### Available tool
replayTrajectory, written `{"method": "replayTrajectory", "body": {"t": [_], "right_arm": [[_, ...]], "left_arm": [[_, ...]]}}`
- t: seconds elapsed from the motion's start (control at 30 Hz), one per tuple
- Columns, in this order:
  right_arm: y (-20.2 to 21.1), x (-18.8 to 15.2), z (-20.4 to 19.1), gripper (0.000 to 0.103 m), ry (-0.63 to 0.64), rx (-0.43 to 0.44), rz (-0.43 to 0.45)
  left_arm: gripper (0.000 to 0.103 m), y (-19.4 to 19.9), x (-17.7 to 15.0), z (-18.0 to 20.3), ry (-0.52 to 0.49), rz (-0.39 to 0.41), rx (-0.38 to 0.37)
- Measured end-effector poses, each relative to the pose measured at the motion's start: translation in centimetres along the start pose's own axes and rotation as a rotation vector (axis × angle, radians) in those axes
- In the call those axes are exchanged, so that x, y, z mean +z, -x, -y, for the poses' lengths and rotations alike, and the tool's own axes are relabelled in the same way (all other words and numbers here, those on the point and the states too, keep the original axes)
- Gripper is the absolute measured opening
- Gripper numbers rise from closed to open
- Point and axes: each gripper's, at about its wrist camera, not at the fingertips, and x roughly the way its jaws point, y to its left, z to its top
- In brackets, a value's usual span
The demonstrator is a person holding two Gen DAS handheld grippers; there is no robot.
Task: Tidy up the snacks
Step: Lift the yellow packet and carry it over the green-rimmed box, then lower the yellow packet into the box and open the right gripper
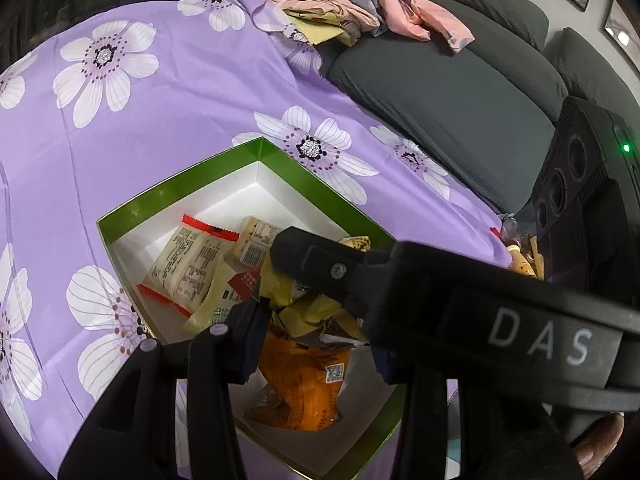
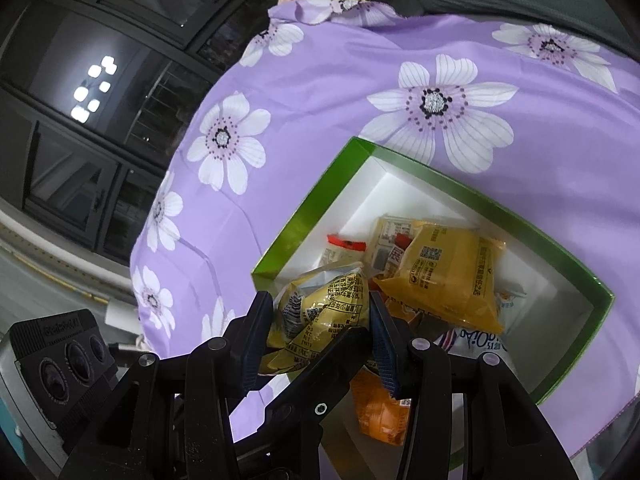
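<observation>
Left side first: the left tool (image 1: 316, 344) hangs over the near corner of the green box (image 1: 256, 152), jaws spread wide with nothing between them. Right under it sits an orange snack bag (image 1: 308, 384), and just ahead is a beige packet with red ends (image 1: 192, 268) lying flat on the box floor. The whole thing rests on a purple flowered cloth (image 1: 180, 100) over what I take to be the table.

Moving right, the right tool (image 2: 320, 328) is clamped on a yellow snack packet (image 2: 328, 300), pads pressing its crumpled sides. It's held above the box's near-left corner, with a bigger mustard-yellow bag (image 2: 452, 276) just ahead and to the right of it inside. In the left view that tool's finger crosses right over the box, so the two are crowded together.

My read: this is the drop-off step. To do it well, I'd lower the packet toward the bare white floor at the far corner instead of onto the pile, then open up slowly so it doesn't bounce out. The left tool should probably back off a bit first.

Pose-wise, both tools tilt steeply down into the box, right one reaching across from the side.
</observation>
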Motion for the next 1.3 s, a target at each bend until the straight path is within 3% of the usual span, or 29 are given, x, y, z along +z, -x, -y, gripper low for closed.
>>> {"method": "replayTrajectory", "body": {"t": [1.3], "right_arm": [[-3.9, -0.2, 2.2, 0.050, -0.059, -0.064, -0.125]], "left_arm": [[0.045, -3.4, -1.0, -2.3, 0.102, -0.121, 0.002]]}}
